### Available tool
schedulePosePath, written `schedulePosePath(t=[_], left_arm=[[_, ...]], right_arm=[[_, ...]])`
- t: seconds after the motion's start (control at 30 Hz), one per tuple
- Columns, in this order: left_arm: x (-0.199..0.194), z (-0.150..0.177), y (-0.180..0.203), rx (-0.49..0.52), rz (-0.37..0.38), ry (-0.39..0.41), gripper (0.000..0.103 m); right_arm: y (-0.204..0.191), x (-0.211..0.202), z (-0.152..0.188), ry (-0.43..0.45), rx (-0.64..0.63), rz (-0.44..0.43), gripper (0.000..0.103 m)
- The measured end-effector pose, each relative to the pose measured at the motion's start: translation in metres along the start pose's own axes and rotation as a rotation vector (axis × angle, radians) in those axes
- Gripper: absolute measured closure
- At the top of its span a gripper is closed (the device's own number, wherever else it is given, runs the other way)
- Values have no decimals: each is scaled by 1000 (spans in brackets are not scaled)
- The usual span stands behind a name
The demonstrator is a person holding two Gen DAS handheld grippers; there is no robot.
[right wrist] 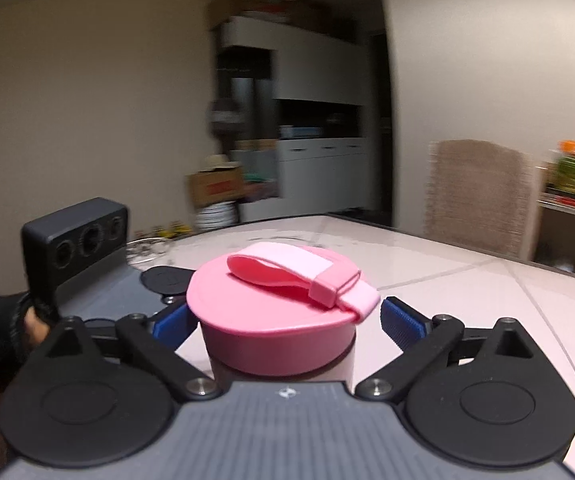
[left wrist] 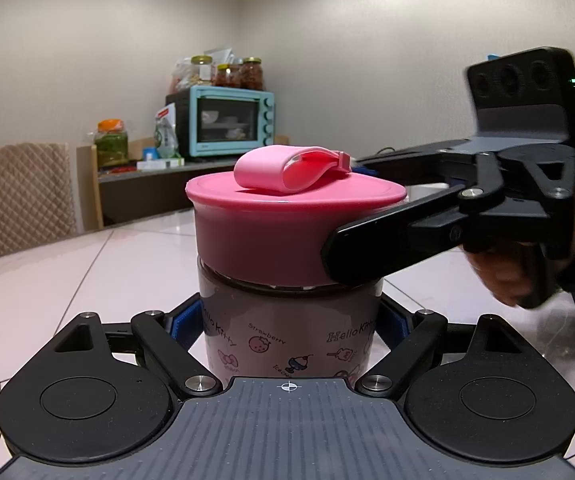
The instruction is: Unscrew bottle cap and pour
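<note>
Bottle (left wrist: 289,336), upright on table (left wrist: 87,276): body clamped btwn left gripper (left wrist: 289,320) pads. Pink cap (right wrist: 275,312) on top, sits btwn right gripper (right wrist: 287,320) pads; jaws spread, right pad clear of cap.

A pink-capped bottle (left wrist: 291,320) blocks the middle of the pale tiled surface (left wrist: 87,272), hemmed by the left claw (left wrist: 291,320) clamped on its body and the right claw (right wrist: 283,320), spread around the cap (right wrist: 275,320). Bare surface lies open to either side; a quilted chair (left wrist: 23,196) stands at the far edge.
</note>
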State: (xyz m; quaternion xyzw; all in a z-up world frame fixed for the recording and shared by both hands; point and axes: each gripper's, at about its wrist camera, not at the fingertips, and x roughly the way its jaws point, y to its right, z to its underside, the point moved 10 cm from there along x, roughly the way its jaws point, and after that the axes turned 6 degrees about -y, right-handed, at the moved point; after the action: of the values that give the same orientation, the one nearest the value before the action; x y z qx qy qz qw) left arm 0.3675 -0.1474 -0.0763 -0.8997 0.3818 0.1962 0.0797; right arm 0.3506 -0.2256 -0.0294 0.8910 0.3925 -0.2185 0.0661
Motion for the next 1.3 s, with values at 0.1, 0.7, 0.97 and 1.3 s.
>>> schedulePosePath(t=[0.1, 0.7, 0.97, 1.3], left_arm=[[0, 0, 0, 1, 0, 0, 13], [0, 1, 0, 1, -1, 0, 13], [0, 0, 0, 1, -1, 0, 13], [0, 0, 0, 0, -1, 1, 13]], right_arm=[[-7, -6, 2, 28, 41, 59, 4], [-27, 11, 10, 95, 105, 321, 5], [-30, 12, 11, 101, 97, 356, 12], [-30, 12, 11, 96, 87, 318, 18]])
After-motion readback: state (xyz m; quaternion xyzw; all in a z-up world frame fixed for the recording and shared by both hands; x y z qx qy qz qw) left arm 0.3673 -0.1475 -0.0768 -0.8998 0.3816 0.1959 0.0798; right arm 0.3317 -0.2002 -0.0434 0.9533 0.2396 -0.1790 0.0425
